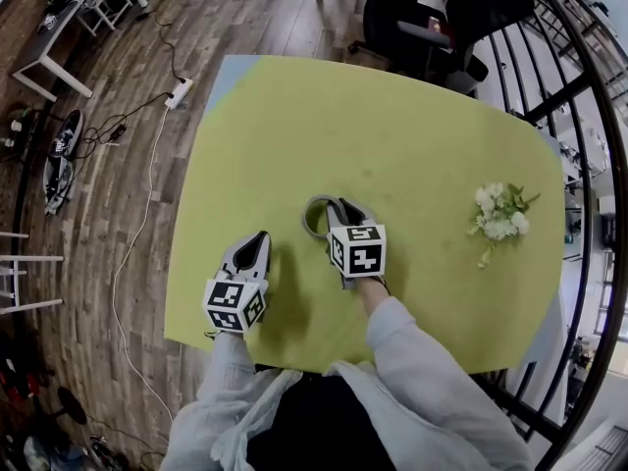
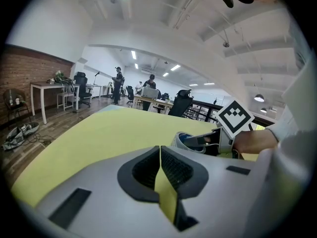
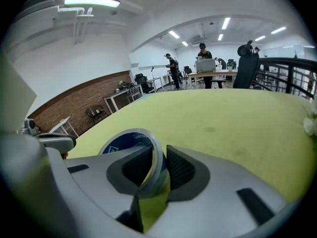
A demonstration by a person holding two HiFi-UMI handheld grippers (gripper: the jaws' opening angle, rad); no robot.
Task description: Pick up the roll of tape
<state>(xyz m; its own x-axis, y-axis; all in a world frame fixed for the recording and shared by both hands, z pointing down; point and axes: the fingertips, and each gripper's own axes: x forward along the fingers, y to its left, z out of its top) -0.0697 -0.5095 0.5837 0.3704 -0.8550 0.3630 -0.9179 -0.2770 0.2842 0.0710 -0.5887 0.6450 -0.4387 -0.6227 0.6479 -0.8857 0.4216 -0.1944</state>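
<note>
The roll of tape [image 1: 312, 220], a grey ring with a blue inner face, lies near the middle of the yellow-green table [image 1: 392, 126]. My right gripper [image 1: 332, 212] reaches over it from the near side. In the right gripper view the roll's wall [image 3: 130, 139] stands between the two pads, one jaw inside the ring and one outside, and my right gripper [image 3: 157, 160] is shut on it. My left gripper [image 1: 257, 238] rests to the left of the roll, apart from it, its jaws shut and empty [image 2: 159, 150]. From there the roll [image 2: 185, 142] shows ahead to the right.
A small bunch of white flowers [image 1: 500, 212] lies on the table's right side. A black office chair [image 1: 412, 27] stands beyond the far edge and a black railing [image 1: 579, 165] runs along the right. A power strip and cables [image 1: 179, 91] lie on the wooden floor at left.
</note>
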